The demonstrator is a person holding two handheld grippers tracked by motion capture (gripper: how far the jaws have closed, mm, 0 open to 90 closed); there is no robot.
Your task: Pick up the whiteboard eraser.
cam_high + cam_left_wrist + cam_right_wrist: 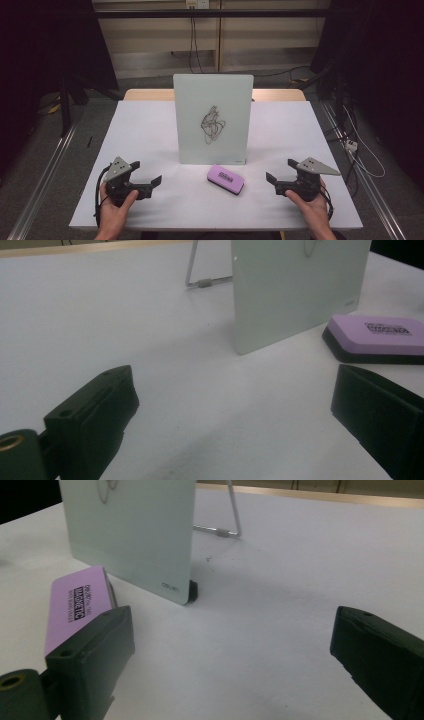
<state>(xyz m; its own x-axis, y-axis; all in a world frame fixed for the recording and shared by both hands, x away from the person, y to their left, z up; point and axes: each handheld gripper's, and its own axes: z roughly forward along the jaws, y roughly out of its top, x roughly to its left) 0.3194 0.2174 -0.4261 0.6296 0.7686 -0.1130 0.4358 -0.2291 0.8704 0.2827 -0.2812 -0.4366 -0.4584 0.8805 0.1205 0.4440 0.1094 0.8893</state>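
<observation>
Holding both grippers low on my table (150, 125), left gripper (148, 172) and right gripper (278, 170) gaping wide, empty; purple eraser (226, 179) between them, before the scribbled whiteboard (213, 119)

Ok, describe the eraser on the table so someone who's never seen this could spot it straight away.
Start at the white table and find the pale board standing upright at its middle, with a black scribble on it. Just in front of the board's lower right corner lies the eraser: a small flat block, purple on top with a dark underside, the only coloured thing there.
</observation>
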